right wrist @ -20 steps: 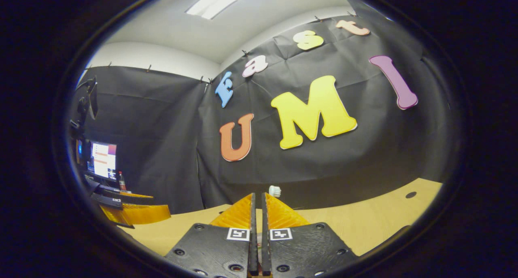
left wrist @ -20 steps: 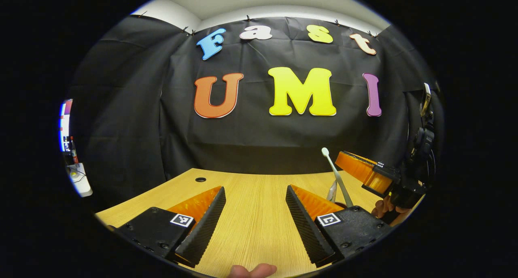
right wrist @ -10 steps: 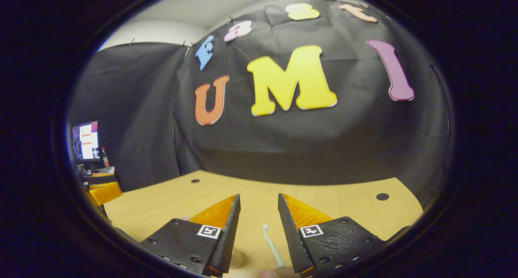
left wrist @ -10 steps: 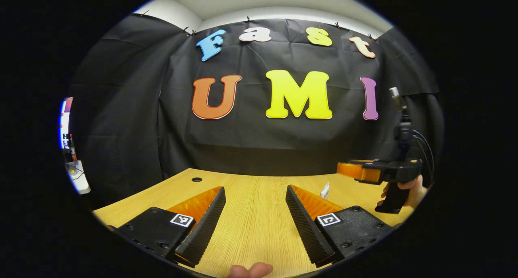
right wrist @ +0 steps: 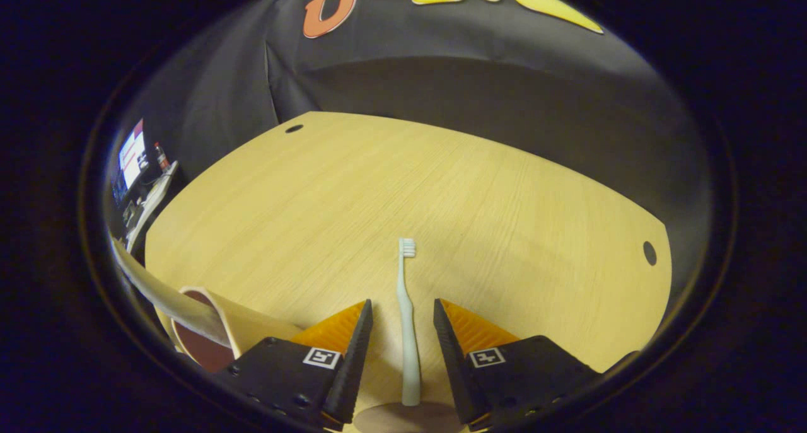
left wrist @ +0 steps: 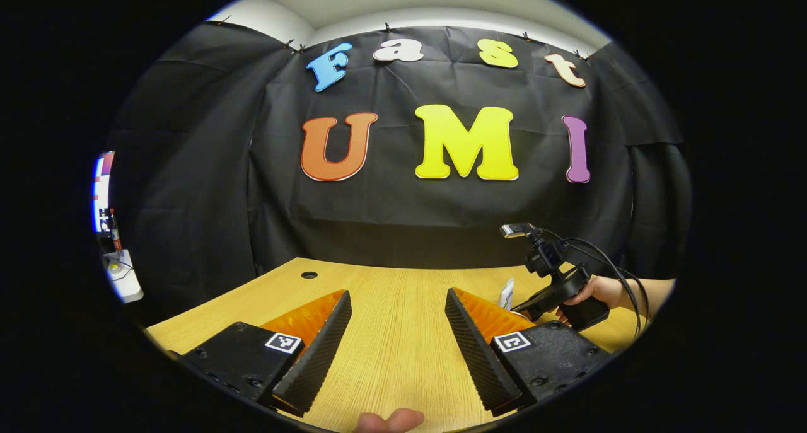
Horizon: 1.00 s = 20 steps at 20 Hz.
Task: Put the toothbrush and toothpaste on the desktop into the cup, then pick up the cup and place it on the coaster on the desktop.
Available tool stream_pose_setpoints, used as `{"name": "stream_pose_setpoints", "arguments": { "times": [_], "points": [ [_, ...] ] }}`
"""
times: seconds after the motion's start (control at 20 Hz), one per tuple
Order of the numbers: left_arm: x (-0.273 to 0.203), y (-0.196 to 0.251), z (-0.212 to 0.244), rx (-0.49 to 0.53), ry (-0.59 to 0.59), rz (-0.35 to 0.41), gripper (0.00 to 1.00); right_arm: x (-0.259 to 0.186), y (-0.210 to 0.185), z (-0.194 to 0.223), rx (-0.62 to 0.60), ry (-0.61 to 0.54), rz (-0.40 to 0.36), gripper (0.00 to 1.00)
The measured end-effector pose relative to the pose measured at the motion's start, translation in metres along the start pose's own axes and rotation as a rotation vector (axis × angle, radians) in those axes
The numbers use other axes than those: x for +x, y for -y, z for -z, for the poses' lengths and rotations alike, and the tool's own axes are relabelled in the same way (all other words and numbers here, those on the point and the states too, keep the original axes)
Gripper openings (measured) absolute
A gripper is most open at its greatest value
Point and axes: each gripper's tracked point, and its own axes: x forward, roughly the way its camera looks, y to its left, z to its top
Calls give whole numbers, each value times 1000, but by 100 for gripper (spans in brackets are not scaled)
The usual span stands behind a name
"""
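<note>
In the right gripper view a pale toothbrush [right wrist: 407,323] lies flat on the wooden desk [right wrist: 492,200], bristles pointing away. My right gripper [right wrist: 401,303] is open and tilted down over it, a finger on each side of the handle, neither touching. A cream cup [right wrist: 211,332] with a dark reddish inside sits at the lower left. In the left gripper view my left gripper [left wrist: 397,294] is open low over the desk [left wrist: 391,332] with nothing in it. A white tube end [left wrist: 506,292], probably the toothpaste, pokes up behind its right finger. A hand holds the right gripper [left wrist: 555,288] beside it.
A brownish round shape [right wrist: 406,418] lies at the bottom edge by the toothbrush handle; I cannot tell what it is. Cable holes [right wrist: 647,253] [right wrist: 294,128] mark the desk's far corners. A fingertip [left wrist: 391,420] shows below the left gripper. A monitor [right wrist: 129,162] stands off to the left.
One second ago my right gripper was shut on the upright toothbrush. It has opened, tipped downward, and the toothbrush now lies on the desk between its fingers. My left gripper has stayed put.
</note>
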Motion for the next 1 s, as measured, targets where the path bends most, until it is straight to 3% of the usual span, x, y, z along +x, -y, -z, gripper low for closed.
{"name": "stream_pose_setpoints", "arguments": {
  "times": [0.05, 0.1, 0.15, 0.2, 0.25, 0.3, 0.4, 0.45, 0.6, 0.75, 0.8, 0.9, 1.0],
  "points": [
    [0, -3, 0, 3, -2, -4, 95, 1, -1, -1, 6, -7, -1, 58],
    [-1, -4, 0, 6, -1, -7, 95, 5, -1, -2, 22, -7, -4, 49],
    [-2, -5, -1, 9, 0, -10, 95, 1, -1, -1, 40, -14, -13, 16],
    [-3, -4, -2, 8, -1, -7, 95, 1, 7, 4, 64, -9, -14, 7],
    [-5, -1, -3, 9, 1, -1, 88, -2, 10, 1, 96, -2, -8, 0],
    [-5, 0, -4, 12, 4, 0, 95, -6, 17, 1, 98, 13, 15, 0],
    [-7, 1, -7, 16, 14, 2, 95, -30, 13, -23, 138, 143, -1, 0],
    [-9, 3, -8, 15, 18, 5, 95, -62, -4, -46, 174, 267, -54, 0],
    [-11, 6, -10, 12, 27, 10, 95, -124, -35, -77, 174, 563, -114, 0],
    [-16, 13, -10, 0, 30, 25, 95, -176, -66, -86, 148, 891, -96, 0],
    [-18, 12, -12, 11, 35, 20, 95, -194, -80, -92, 138, 995, -123, 0],
    [-18, 9, -11, 10, 38, 15, 95, -197, -101, -87, 92, 1055, -142, 0],
    [-20, 14, -6, -43, 9, 39, 95, -178, -106, -83, 54, 1052, -107, 0]
  ]
}}
